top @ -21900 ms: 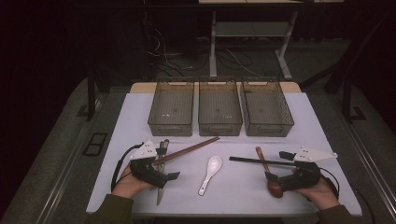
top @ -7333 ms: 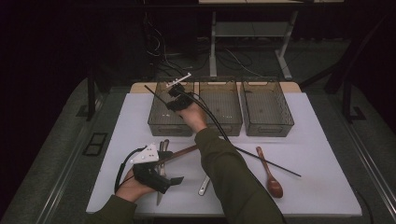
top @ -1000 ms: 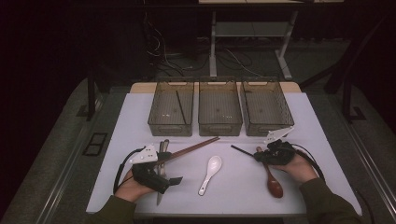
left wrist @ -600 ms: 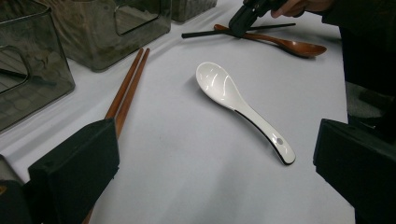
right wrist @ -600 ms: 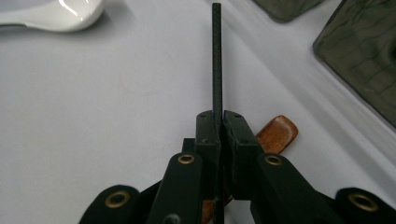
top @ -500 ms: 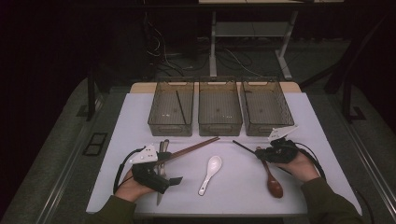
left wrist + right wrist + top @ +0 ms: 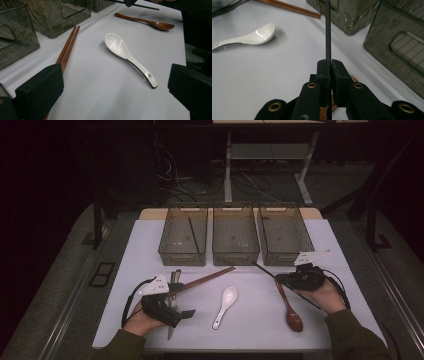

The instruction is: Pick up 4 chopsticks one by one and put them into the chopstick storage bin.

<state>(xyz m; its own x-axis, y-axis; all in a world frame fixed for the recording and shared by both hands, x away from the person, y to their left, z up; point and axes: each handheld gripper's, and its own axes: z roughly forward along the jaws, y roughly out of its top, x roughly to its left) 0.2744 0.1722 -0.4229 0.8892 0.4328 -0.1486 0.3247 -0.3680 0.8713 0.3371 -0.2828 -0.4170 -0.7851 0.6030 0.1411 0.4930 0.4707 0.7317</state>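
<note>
From the high view, I saw my right gripper (image 7: pixel 286 279) closed tight on a black chopstick (image 7: pixel 264 270). The stick was long and thin. One end pointed up and left, toward the gap between the middle bin (image 7: pixel 235 236) and the right bin (image 7: pixel 285 236). The other end ran down and right, under my hand, just above the white table (image 7: pixel 150 240). A brown wooden spoon (image 7: pixel 289 304) lay below it, bowl toward me. My left gripper (image 7: pixel 176 309) rested on the table near a pair of brown chopsticks (image 7: pixel 207 278) and a white spoon (image 7: pixel 224 306). A second black stick (image 7: pixel 193 234) lay in the left bin (image 7: pixel 184 236).

In the left gripper view, my left jaws stood wide apart with nothing between them. The white spoon (image 7: pixel 130 58) lay on the table ahead of them, and the brown chopsticks (image 7: pixel 67 46) ran beside the left jaw. The wooden spoon (image 7: pixel 146 21) lay farther off.

In the right gripper view, the black chopstick (image 7: pixel 328 32) stuck straight out between the two fingers (image 7: pixel 323 72), which pressed on it from both sides. It pointed away from me, toward the bins (image 7: pixel 402 37). The white spoon (image 7: pixel 249 37) lay to the left.
</note>
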